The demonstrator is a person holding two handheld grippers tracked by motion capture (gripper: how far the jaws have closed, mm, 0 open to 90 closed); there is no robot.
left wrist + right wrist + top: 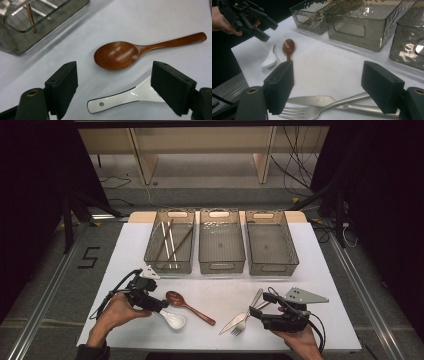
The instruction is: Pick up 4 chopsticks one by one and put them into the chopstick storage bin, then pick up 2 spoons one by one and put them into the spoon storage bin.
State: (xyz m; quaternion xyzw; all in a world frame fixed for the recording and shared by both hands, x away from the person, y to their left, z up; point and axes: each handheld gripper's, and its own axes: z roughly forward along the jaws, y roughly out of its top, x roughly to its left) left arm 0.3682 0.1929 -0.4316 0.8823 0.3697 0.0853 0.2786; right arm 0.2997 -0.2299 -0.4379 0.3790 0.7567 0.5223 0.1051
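Observation:
A brown wooden spoon (187,304) (130,51) (288,47) and a white ceramic spoon (173,319) (125,98) (270,58) lie on the white table at front left. My left gripper (161,306) (113,86) is open just above the white spoon's handle, jaws on either side of it. A metal fork (246,318) (322,108) and a table knife (236,319) (312,100) lie crossed at front right. My right gripper (257,311) (327,85) is open over their handles, nothing held.
Three clear grey bins stand in a row at the back: the left bin (170,241) holds several chopsticks, the middle bin (221,241) and right bin (270,242) look empty. The table edge (220,347) runs near the hands.

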